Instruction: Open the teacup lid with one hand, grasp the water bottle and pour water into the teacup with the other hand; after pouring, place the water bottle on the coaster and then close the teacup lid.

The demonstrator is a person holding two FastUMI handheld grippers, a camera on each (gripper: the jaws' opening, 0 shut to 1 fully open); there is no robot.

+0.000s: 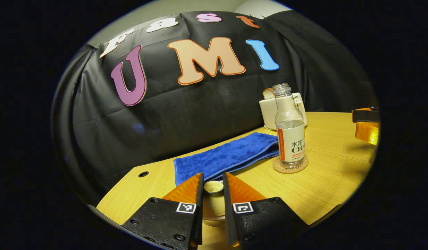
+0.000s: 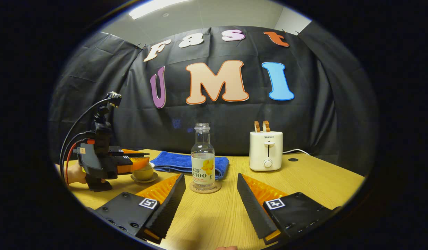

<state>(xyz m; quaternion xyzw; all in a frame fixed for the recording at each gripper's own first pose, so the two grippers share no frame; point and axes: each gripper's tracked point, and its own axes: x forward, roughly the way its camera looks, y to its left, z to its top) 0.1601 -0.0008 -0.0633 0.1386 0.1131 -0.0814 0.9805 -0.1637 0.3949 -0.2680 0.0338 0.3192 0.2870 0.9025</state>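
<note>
- Wooden desk point(image 2: 304, 180), black cloth wall behind.
- Water bottle point(image 2: 202, 158) upright on coaster point(image 2: 205, 188), uncapped.
- Left gripper point(image 1: 213, 182) narrowly closed around teacup lid point(image 1: 214, 187) knob, above teacup point(image 2: 143, 172).
- Right gripper point(image 2: 210, 184) wide open, empty, near bottle.
- Blue towel point(image 2: 186, 163), toaster point(image 2: 266, 151) behind.

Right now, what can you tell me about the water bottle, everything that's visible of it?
The water bottle is clear, plastic by the look, with a narrow threaded neck and no cap on it. A pale label with yellow and orange print wraps its lower half. Its liquid level is hard to read. It stands upright on a round cork coaster on the wooden table, in front of the folded blue towel. The white toaster stands apart from it. Neither gripper touches it; the right gripper is open, facing it.
</note>
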